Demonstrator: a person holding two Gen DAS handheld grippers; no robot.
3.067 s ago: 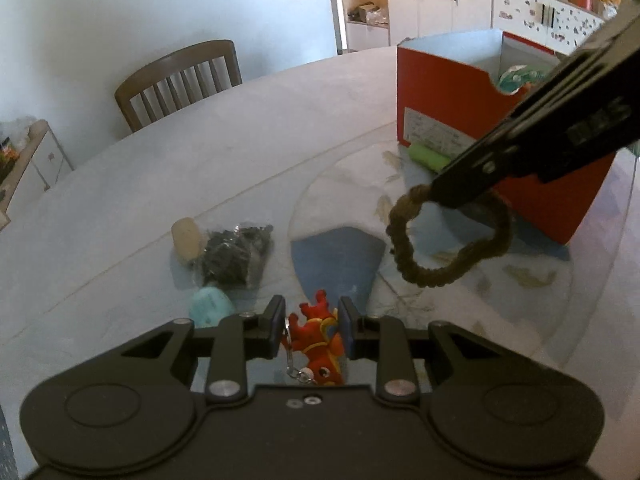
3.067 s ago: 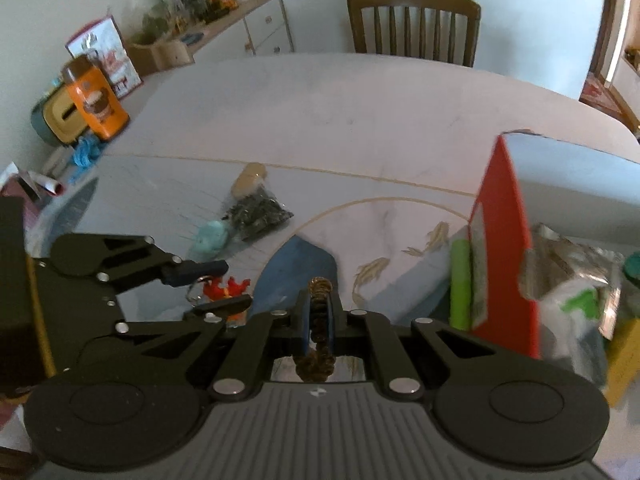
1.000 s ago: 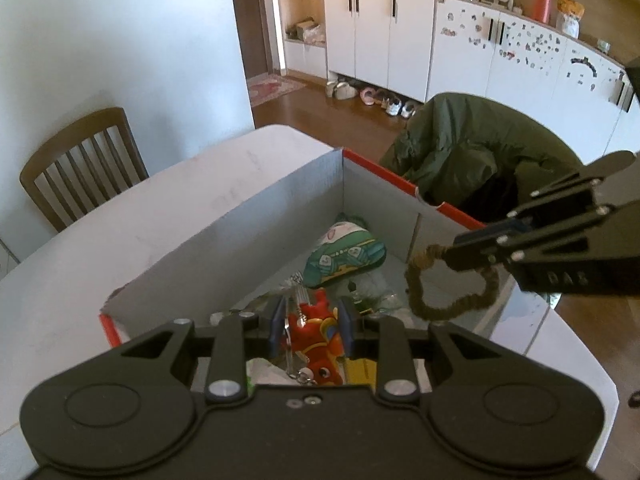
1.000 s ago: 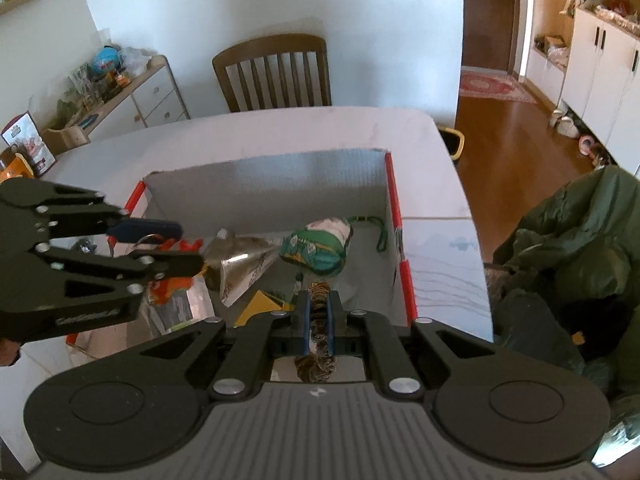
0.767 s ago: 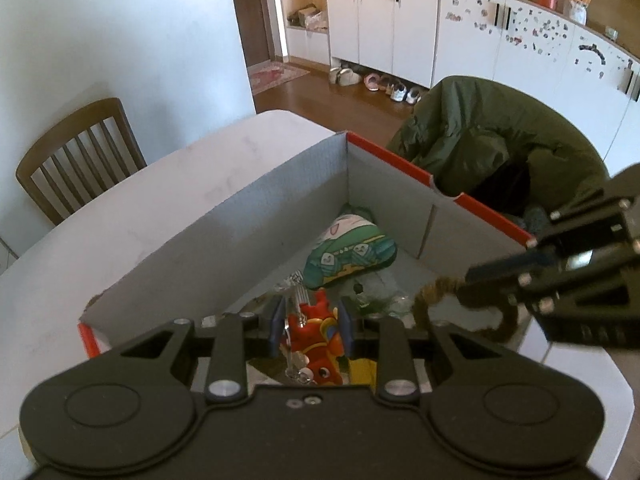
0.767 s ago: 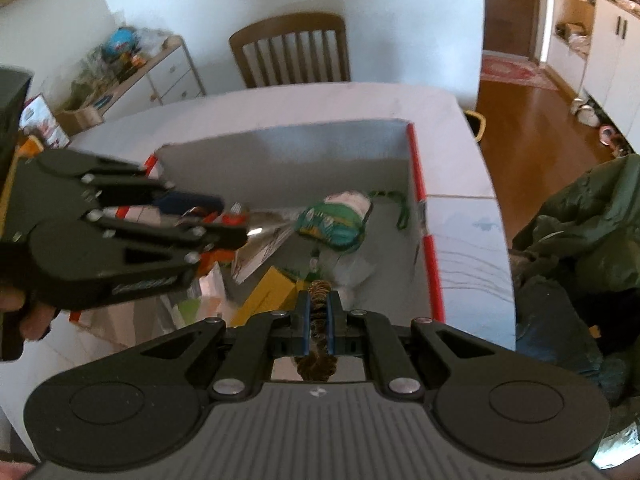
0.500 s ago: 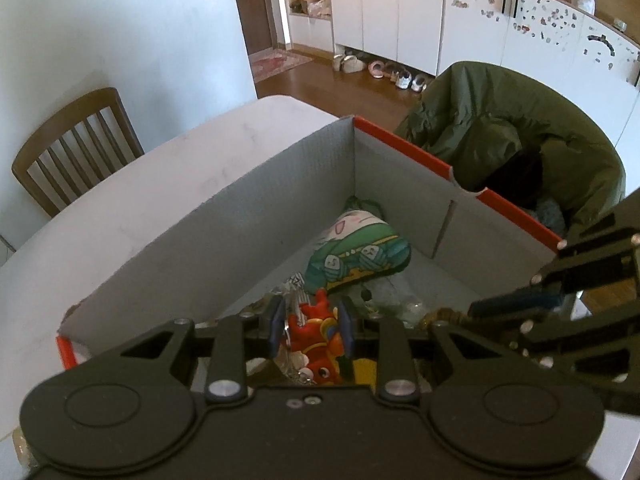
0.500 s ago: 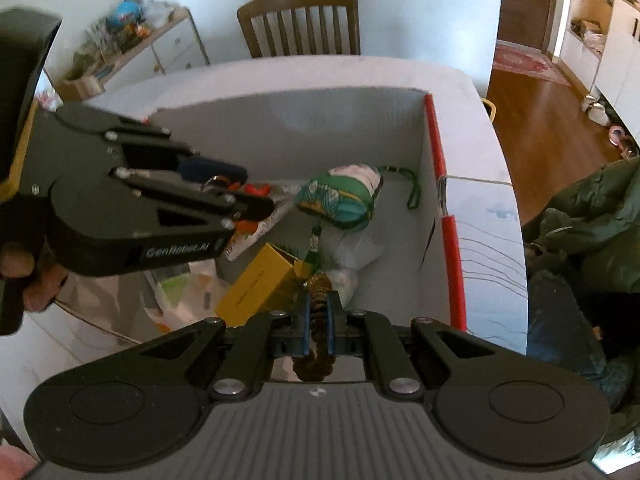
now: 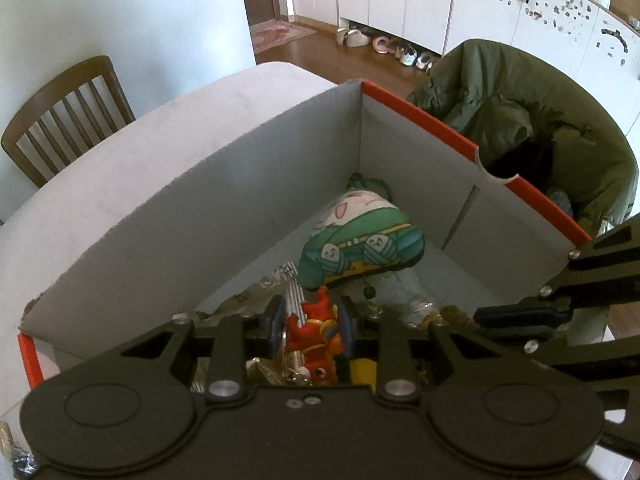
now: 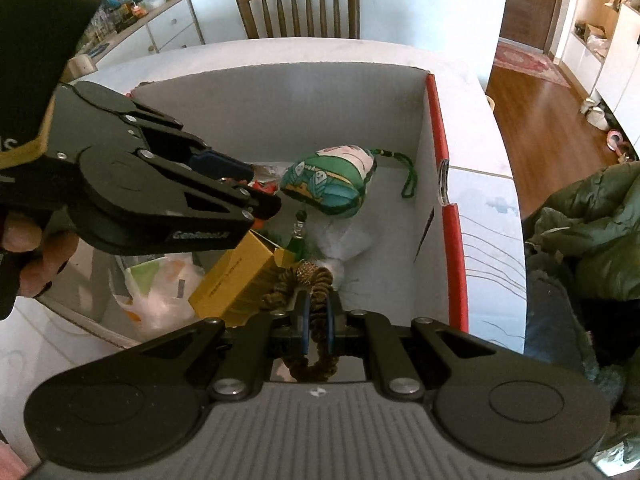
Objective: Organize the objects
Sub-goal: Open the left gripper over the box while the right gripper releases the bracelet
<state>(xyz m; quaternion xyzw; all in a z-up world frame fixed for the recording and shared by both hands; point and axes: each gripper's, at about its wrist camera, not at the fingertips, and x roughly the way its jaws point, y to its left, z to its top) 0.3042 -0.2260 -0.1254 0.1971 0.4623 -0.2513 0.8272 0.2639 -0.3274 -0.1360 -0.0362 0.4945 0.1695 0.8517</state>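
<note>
Both grippers hang over an open cardboard box (image 9: 416,152) with red outer walls and grey inner walls (image 10: 280,108). My left gripper (image 9: 312,320) is shut on a small red dragon keychain (image 9: 316,340); the right wrist view shows that left gripper (image 10: 260,192) low inside the box. My right gripper (image 10: 316,312) is shut on a brown beaded bracelet (image 10: 298,280), whose loop sags onto the box's contents. From the left wrist view the right gripper (image 9: 516,316) reaches in from the right, the bracelet (image 9: 452,314) just showing beside it.
Inside the box lie a green patterned pouch (image 10: 328,184) (image 9: 360,240), a yellow carton (image 10: 236,276), plastic bags (image 10: 160,292) and foil wrappers. The box stands on a white table (image 9: 120,168). A wooden chair (image 10: 298,6) is behind; a green jacket (image 9: 520,112) lies beyond the box.
Both grippers have come down from above the box rim into the box. The bracelet, hanging free a second ago, now rests bunched on the contents. Both stay shut on their objects.
</note>
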